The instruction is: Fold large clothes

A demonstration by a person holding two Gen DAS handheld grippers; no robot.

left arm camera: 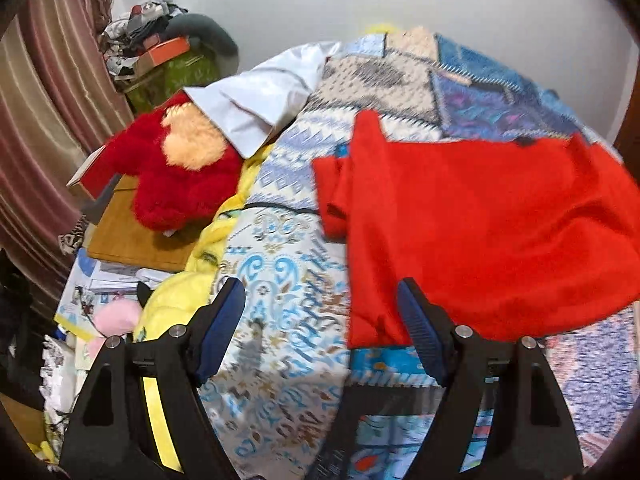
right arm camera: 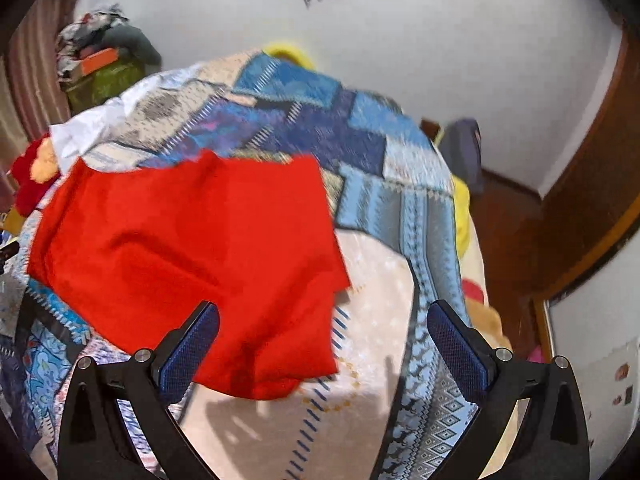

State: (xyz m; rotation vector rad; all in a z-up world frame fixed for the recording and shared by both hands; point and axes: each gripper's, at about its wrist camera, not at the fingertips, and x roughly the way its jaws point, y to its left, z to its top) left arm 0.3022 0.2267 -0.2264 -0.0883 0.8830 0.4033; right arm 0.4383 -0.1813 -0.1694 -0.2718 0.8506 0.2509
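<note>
Plain bright red cloth garment (left arm camera: 480, 240) lies centre-right on the blue-and-cream patchwork-patterned bedspread (left arm camera: 280, 320); red-and-tan plush toy (left arm camera: 180, 168) upper left.

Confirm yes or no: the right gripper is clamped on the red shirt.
No: the right gripper stands open, nothing between its pads, over the red shirt.
</note>
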